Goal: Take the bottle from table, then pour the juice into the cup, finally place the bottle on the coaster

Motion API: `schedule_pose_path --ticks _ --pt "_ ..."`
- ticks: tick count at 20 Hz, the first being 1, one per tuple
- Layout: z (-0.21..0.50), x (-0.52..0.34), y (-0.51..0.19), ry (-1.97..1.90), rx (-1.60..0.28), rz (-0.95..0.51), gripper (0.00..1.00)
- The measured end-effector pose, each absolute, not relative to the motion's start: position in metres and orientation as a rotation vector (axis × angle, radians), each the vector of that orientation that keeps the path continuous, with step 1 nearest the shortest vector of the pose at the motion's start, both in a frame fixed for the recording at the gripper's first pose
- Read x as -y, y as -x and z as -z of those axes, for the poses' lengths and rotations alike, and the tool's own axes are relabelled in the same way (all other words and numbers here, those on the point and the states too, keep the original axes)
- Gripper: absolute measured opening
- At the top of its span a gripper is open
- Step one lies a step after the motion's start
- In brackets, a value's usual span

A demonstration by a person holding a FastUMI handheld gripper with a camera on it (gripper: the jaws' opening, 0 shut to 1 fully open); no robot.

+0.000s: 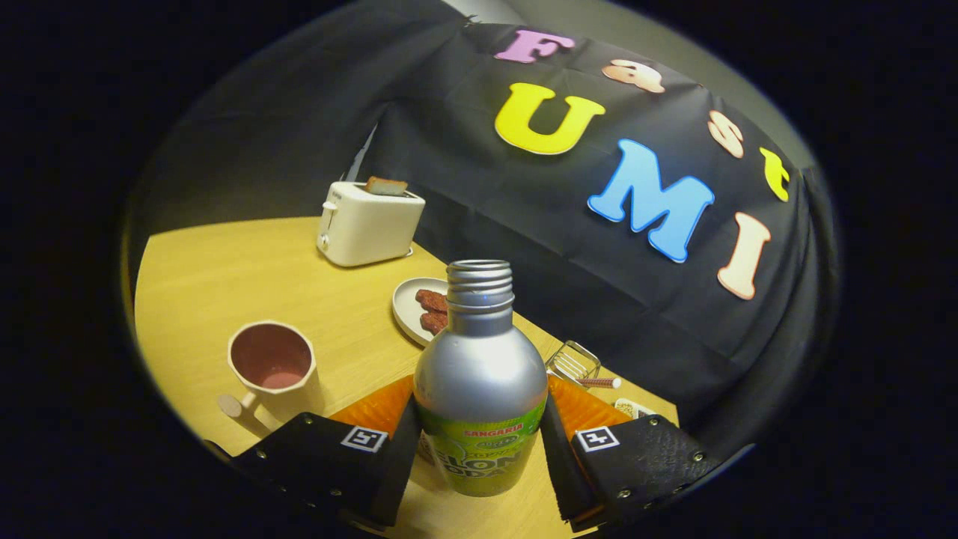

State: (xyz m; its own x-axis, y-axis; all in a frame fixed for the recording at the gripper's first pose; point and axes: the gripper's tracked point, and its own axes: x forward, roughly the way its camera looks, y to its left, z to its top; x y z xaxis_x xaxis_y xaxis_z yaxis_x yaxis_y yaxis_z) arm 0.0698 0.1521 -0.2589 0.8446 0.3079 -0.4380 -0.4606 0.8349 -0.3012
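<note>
The gripper [479, 442] clamps both fingers on the upright, uncapped bottle [480, 374]; the cup [272, 363] stands near-left on the counter [239, 284], mouth up.

Surface: I see a pale yellow wooden table [224, 277] running up to the black cloth wall.
Far left: a cream toaster [368, 223] stands on it, a slice of toast [386, 186] in its slot.
Near left: a cup [272, 367] with a pink inside, handle pointing near-left.
Middle: a pale plate [409, 305] bearing reddish-brown pieces.
Right: a small wire rack [573, 363], a red-and-white stick just beside it.
Near right: a small item at the table edge, which I cannot identify.
</note>
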Motion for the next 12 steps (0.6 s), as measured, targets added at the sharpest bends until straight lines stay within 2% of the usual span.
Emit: schedule_pose_path --ticks 7,12 --pt "0.240 -0.139 -0.079 0.078 -0.364 -0.383 0.76" --pt "0.231 -0.119 -0.090 0.006 -0.345 -0.336 0.77"
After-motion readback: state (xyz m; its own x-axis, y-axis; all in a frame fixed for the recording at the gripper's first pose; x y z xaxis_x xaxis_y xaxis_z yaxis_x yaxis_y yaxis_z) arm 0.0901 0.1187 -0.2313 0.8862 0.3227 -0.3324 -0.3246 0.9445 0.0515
